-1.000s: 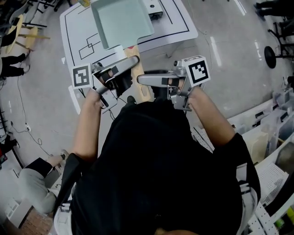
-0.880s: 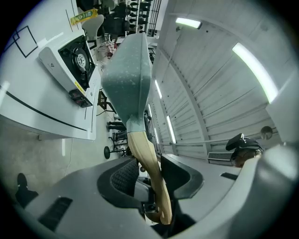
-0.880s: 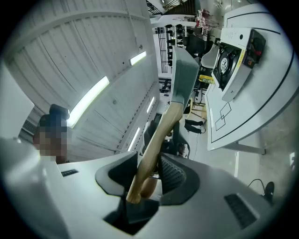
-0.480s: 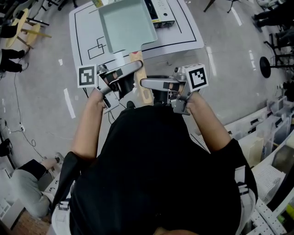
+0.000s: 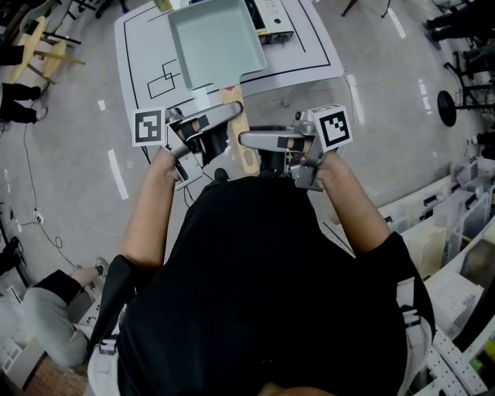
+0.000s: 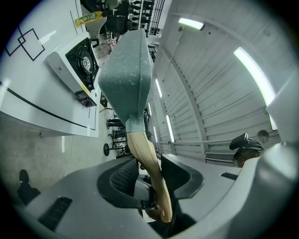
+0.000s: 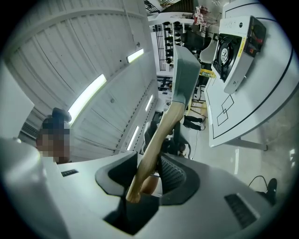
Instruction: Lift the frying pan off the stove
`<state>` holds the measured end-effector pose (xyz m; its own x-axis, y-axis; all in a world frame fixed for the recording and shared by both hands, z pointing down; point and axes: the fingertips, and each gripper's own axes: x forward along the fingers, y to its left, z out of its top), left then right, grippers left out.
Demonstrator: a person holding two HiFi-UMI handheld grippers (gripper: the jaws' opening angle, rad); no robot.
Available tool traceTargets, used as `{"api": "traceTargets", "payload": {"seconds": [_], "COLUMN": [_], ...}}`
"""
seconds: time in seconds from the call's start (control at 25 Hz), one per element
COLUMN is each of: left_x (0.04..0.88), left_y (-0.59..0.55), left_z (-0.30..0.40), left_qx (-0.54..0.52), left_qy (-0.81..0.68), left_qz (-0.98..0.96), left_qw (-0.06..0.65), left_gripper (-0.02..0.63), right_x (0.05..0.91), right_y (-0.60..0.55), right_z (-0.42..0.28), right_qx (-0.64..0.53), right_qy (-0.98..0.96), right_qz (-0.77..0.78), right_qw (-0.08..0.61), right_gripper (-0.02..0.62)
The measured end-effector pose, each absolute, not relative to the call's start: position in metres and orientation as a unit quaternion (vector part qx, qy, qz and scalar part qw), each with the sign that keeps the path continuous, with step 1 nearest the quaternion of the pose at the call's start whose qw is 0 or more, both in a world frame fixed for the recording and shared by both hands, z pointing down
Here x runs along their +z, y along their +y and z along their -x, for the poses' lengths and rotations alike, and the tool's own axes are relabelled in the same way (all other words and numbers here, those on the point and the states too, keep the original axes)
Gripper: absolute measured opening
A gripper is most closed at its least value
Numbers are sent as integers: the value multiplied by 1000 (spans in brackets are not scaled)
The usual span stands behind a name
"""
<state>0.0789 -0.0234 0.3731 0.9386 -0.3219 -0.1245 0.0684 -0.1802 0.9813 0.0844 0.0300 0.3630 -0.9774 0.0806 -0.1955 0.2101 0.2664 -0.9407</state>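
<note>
Frying pan [image 5: 216, 40], rectangular, speckled grey-green, held aloft.
Left gripper [image 6: 148, 170] and right gripper [image 7: 148, 170] both clamp its smooth, curved wooden handle [image 6: 140, 144] between ribbed pads [image 6: 124, 177].

support: white table [image 5: 147, 69], black outlines | on it: stove [image 5: 277, 14]; yellow bottle [image 6: 91, 18] at edge

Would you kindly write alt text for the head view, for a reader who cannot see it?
Seen from above, a person in a black shirt holds a pale green frying pan over a white table, the left gripper and right gripper both clamped on its wooden handle. A stove shows beyond the pan.
</note>
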Motion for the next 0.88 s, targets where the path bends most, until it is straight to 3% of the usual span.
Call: {"api": "traceTargets", "payload": {"seconds": [0.6, 0.88], "left_x": [370, 368], "left_y": [-28, -26], "left_z": [-93, -137], "left_qx": [-164, -168], "left_qy": [-94, -100], "left_qz": [-751, -750], "left_qw": [633, 632], "left_gripper": [155, 155], "right_x": [360, 357], "right_y": [25, 27], "right_z": [-100, -145], "right_qx": [-595, -595], "right_qy": [795, 794], "right_qz": [-106, -116], "right_qw": [53, 52], "right_gripper": [156, 158]}}
